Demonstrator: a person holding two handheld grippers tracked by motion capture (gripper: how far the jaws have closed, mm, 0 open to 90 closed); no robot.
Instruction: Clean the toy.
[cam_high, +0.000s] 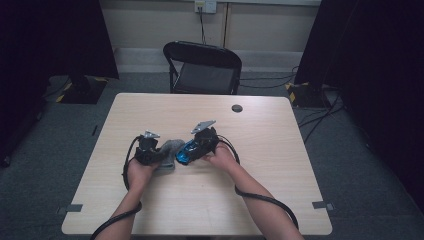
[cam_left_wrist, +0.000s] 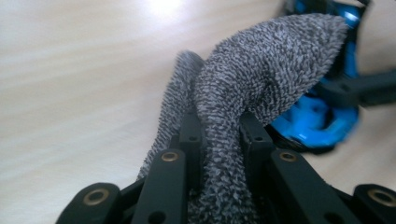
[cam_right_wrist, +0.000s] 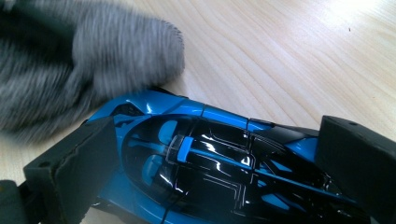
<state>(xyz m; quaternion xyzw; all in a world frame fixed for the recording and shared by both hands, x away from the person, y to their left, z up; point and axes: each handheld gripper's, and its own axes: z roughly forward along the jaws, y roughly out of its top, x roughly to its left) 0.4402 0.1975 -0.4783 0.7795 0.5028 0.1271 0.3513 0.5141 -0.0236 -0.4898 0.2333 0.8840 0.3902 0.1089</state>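
On the pale wooden table (cam_high: 280, 165) the work sits a little left of centre; the left gripper (cam_high: 150, 150) is clenched on a grey towelling cloth (cam_high: 169, 152), whose pile bunches up between the 2 black jaws in the left gripper view, the cloth (cam_left_wrist: 261, 70) rising from the pinch toward 1 o'clock and folding over there. The right gripper (cam_high: 197, 147) grasps a blue and black toy car (cam_high: 187, 151) across its body; in the right gripper view 1 jaw presses the car (cam_right_wrist: 205, 158) from 9 o'clock and the other from 3 o'clock, with the nose pointing toward 10 o'clock. The cloth (cam_right_wrist: 88, 60) lies just at the car's nose there, at 11 o'clock of it, blurred; whether it touches the paint I cannot tell. From above, the cloth is at 9 o'clock of the car, close beside it; both of the person's hands rest low over the table. A black folding chair (cam_high: 205, 67) stands beyond the far edge at 12 o'clock; a small dark round disc (cam_high: 237, 108) lies on the table at 1 o'clock of the car, well apart.
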